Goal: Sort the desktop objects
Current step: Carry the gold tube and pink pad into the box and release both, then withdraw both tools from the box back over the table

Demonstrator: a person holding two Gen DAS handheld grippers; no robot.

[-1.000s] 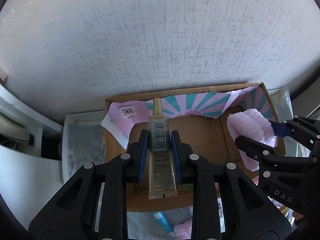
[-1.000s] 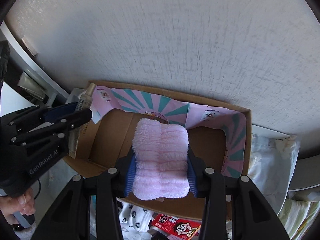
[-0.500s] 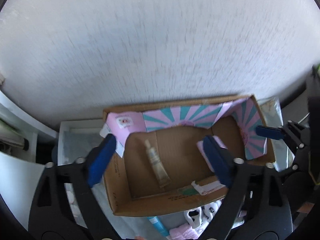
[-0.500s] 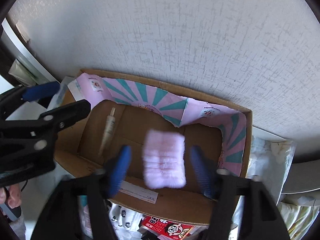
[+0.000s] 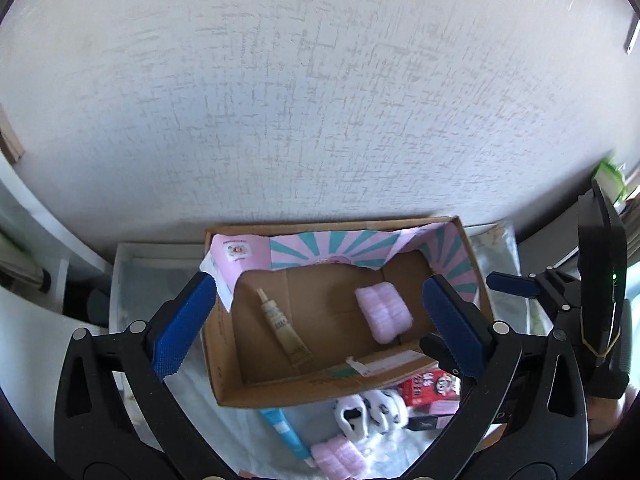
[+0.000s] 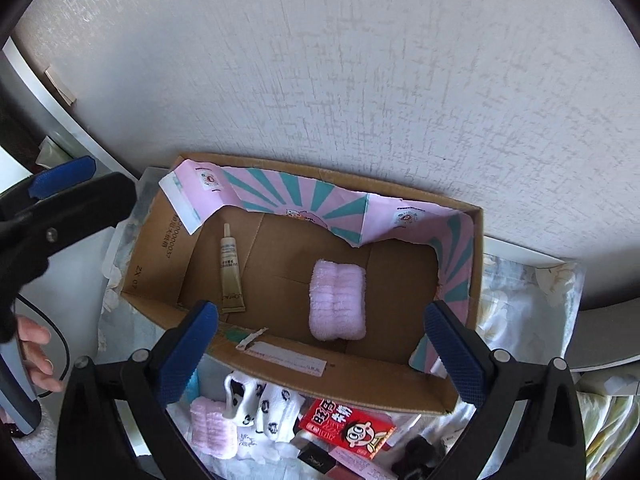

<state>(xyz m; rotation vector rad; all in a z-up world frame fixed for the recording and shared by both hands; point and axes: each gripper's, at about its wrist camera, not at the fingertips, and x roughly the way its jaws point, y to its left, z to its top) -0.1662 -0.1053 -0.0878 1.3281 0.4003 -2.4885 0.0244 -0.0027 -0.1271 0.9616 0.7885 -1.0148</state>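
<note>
Left gripper (image 5: 320, 316): jaws spread wide, nothing between them; they have just been opening. A second ago they were clamped on the gold tube; the tube now lies free on the box floor, and the box looks smaller in this gripper's view than before.

Right gripper (image 6: 320, 344): jaws likewise wide apart and empty, having just been opening. A second ago they pinched the pink plush pad, which half a second ago was blurred in mid-fall and now rests on the floor of the box.

Gold tube (image 6: 231, 272): slim, cream cap pointing toward the back wall, flat crimped end nearest the front wall, printed label facing up. It lies at the left side of the cardboard box (image 6: 360, 380).

Pink plush pad (image 6: 337, 301): soft, ribbed, folded double, lying near the box's centre, well apart from the tube.

The box is open-topped, lined along its rear and right walls with pink-and-teal striped paper.

Outside the front wall: another pink pad (image 6: 212, 426), spotted white socks (image 6: 264, 404), a red snack packet (image 6: 348, 428).
</note>
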